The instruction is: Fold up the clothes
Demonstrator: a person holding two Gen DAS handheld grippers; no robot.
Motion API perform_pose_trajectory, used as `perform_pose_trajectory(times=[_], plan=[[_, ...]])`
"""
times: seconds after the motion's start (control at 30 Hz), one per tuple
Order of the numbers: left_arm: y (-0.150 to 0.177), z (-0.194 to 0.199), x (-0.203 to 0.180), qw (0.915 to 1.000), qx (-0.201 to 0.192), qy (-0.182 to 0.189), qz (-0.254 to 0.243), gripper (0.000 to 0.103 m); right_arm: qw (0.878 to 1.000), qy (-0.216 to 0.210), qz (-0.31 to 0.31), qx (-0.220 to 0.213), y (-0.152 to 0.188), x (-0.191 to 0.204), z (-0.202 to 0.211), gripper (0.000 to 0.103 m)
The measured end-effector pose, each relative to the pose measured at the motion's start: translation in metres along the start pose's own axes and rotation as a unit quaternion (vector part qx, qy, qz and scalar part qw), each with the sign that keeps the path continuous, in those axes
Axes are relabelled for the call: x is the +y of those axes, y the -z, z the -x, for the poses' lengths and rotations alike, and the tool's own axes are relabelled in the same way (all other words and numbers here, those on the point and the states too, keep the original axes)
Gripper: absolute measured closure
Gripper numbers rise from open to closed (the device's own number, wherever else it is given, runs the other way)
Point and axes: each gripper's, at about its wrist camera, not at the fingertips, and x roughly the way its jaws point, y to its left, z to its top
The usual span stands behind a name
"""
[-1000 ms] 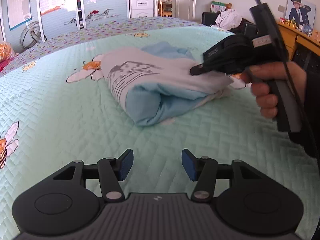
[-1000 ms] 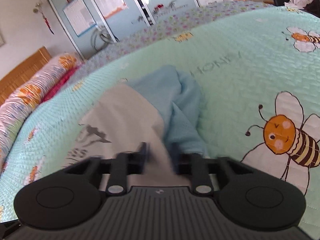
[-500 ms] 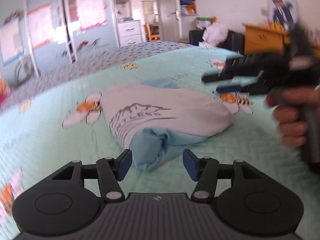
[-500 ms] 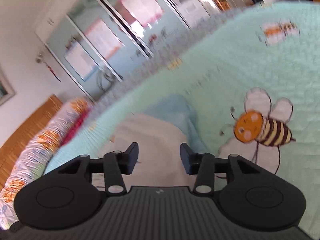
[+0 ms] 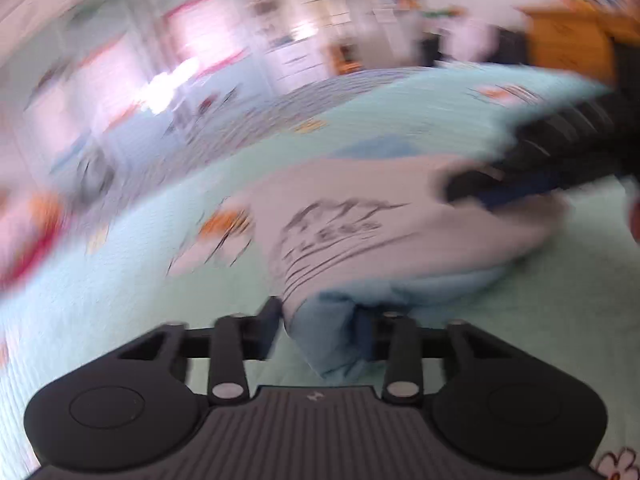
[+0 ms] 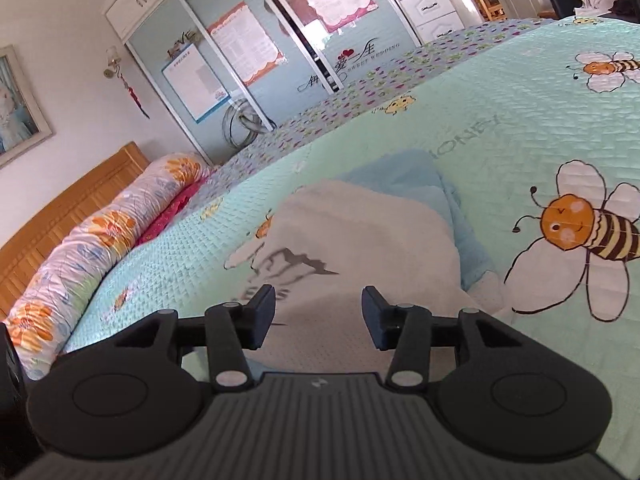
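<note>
The folded garment lies on the mint bee-print quilt; it has a pale grey top with a dark mountain print over light blue layers. In the blurred left wrist view my left gripper is open, with the garment's near blue end between its fingers. My right gripper comes in from the right, low over the grey top. In the right wrist view the right gripper is open just above the garment, nothing between its fingers. A blue part sticks out at the far side.
A floral bolster and a wooden headboard lie at the left. Wardrobe doors stand beyond the bed. The quilt stretches bare to the right of the garment. A wooden desk stands at the far right.
My left gripper has moved forward until the garment's blue end sits between its fingers, which stand closer together. The right gripper let go of the grey layer, lifted, and now hovers low over it.
</note>
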Motion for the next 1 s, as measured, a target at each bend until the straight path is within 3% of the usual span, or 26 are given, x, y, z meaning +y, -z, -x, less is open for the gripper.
perform_pose_trajectory(times=[0.03,0.07,0.1,0.4,0.5,0.6,0.67,0.77,0.87,0.93,1.0], plan=[[0.007,-0.002,0.014,0.9989,0.011,0.011,0.044,0.066,1.0,0.006,0.001,0.013,0.004,-0.004,-0.005,0.063],[0.013,-0.003,0.027,0.996,0.019,0.023,0.084,0.065,1.0,0.006,-0.001,0.025,0.007,-0.008,-0.008,0.074],[0.019,0.001,0.032,0.994,0.016,0.039,0.101,0.065,1.0,0.001,-0.003,0.027,0.01,-0.009,-0.008,0.075],[0.004,0.037,0.004,0.9979,-0.042,0.04,0.03,0.061,0.998,-0.008,0.049,-0.034,-0.022,0.024,0.004,0.068],[-0.001,0.05,0.001,0.9971,-0.07,0.031,0.009,0.057,0.998,-0.003,0.06,-0.02,-0.034,0.024,-0.014,0.066],[-0.001,0.054,0.005,0.9975,-0.067,0.024,0.0,0.056,0.999,0.02,0.032,0.023,-0.039,0.004,-0.047,0.062],[-0.006,0.055,0.009,0.9965,-0.074,0.039,0.009,0.056,0.999,0.021,0.008,0.033,-0.038,-0.004,-0.054,0.069],[-0.023,0.049,0.007,0.9935,-0.096,0.061,-0.009,0.054,0.999,0.012,-0.014,0.037,-0.041,-0.005,-0.057,0.067],[-0.032,0.014,0.006,0.9939,-0.065,0.089,0.0,0.053,1.0,-0.013,0.013,0.024,-0.054,0.019,-0.052,0.066],[-0.024,-0.012,0.007,0.9949,-0.02,0.098,0.012,0.053,0.999,-0.017,0.021,0.03,-0.066,0.028,-0.069,0.066],[-0.008,-0.021,0.01,0.9949,-0.01,0.096,0.027,0.052,0.999,-0.018,0.027,0.039,-0.079,0.036,-0.09,0.066]])
